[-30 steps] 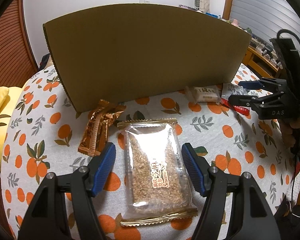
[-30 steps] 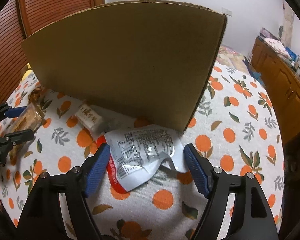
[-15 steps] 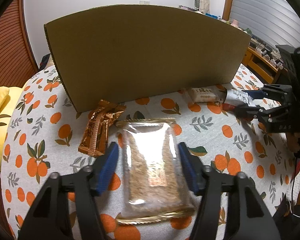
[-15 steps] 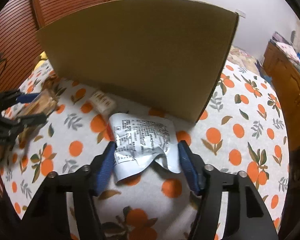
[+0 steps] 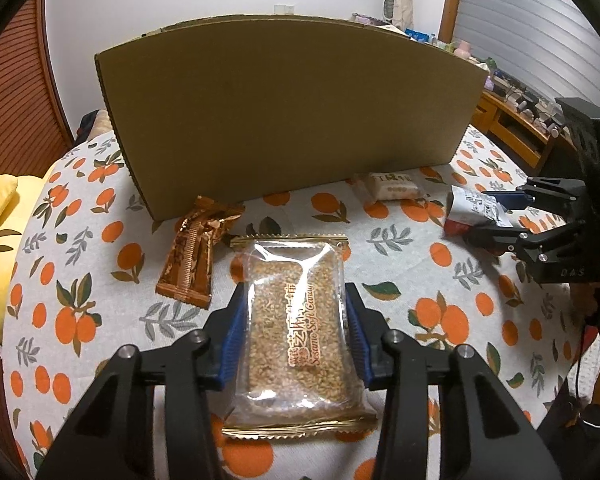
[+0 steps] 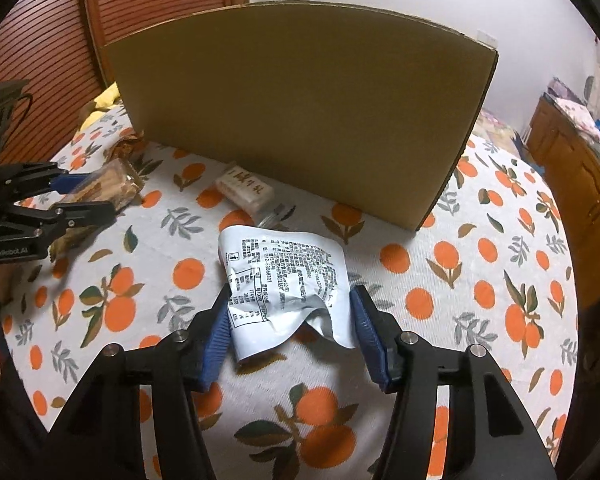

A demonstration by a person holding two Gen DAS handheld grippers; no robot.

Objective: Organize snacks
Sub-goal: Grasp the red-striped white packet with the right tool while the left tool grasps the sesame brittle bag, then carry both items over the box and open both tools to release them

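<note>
You are gripping two snacks on the counter [image 5: 380, 248]: your left gripper [image 5: 294, 346] has just been closing, jaws clamping the sesame candy pack [image 5: 296, 328]; your right gripper [image 6: 290, 334] jaws are pinching the crumpled white packet [image 6: 284, 280]. Next, lift both over the cardboard box [image 5: 284, 112] wall.

The clear packet of sesame candy [image 5: 296, 332] reads "Sesame Soft Candy" in red beside Chinese characters. The right tool [image 5: 496, 220] carries the letters "DAS" on its black body. The left tool [image 6: 84, 196] is marked "Genrobot.AI". The white packet [image 6: 284, 284] bears dense small print, too fine to read.
</note>
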